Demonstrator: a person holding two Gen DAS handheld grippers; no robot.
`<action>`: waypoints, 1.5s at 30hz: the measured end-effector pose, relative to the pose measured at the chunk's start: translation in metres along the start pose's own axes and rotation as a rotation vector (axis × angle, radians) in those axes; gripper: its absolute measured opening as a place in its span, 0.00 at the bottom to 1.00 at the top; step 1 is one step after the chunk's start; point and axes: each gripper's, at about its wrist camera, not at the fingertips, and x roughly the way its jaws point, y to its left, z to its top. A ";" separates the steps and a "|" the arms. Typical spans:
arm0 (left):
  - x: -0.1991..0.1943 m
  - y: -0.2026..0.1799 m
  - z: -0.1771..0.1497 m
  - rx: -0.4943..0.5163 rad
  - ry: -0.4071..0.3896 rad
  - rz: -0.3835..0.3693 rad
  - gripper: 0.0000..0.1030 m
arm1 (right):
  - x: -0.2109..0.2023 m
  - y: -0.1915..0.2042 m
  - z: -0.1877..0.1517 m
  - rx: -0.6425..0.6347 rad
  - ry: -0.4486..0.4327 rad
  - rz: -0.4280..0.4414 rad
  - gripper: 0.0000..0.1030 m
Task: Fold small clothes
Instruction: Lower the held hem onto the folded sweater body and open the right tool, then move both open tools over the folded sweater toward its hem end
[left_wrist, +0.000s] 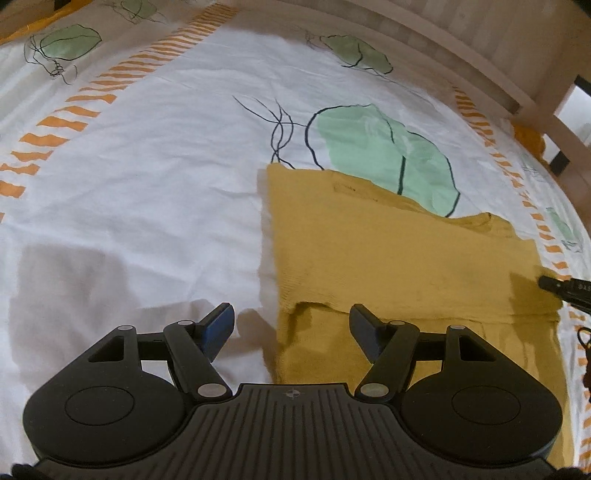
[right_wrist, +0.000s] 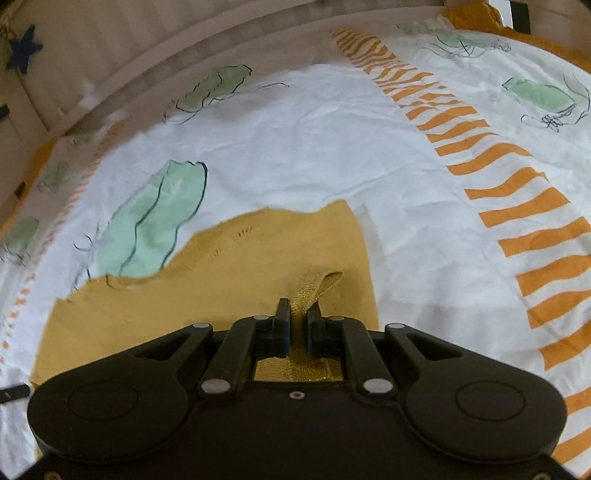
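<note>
In the left wrist view, white bedsheet (left_wrist: 147, 184) fills the left half of the frame, and the left gripper (left_wrist: 291, 325) hangs at the lower centre with its jaws wide apart and nothing between them, straddling the left edge of the mustard garment (left_wrist: 388, 251). That garment lies flat across the centre-right, one layer already laid over another near the bottom, so at least one fold looks done. At the far right edge the right gripper (left_wrist: 554, 286) just pokes in. In the right wrist view the garment (right_wrist: 221, 280) sits lower left to centre, and the right gripper (right_wrist: 297, 321) is clamped on a raised flap of it; that fold remains to be laid and smoothed
</note>
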 end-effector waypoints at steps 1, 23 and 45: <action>0.000 0.000 0.000 0.001 -0.003 0.005 0.66 | 0.000 0.001 -0.001 -0.011 -0.006 -0.005 0.15; 0.050 -0.019 0.007 0.113 -0.093 0.167 0.76 | 0.005 0.011 -0.007 -0.105 -0.123 -0.117 0.65; 0.040 0.004 0.033 -0.030 -0.230 0.187 0.82 | 0.009 0.000 -0.006 -0.053 -0.138 -0.125 0.71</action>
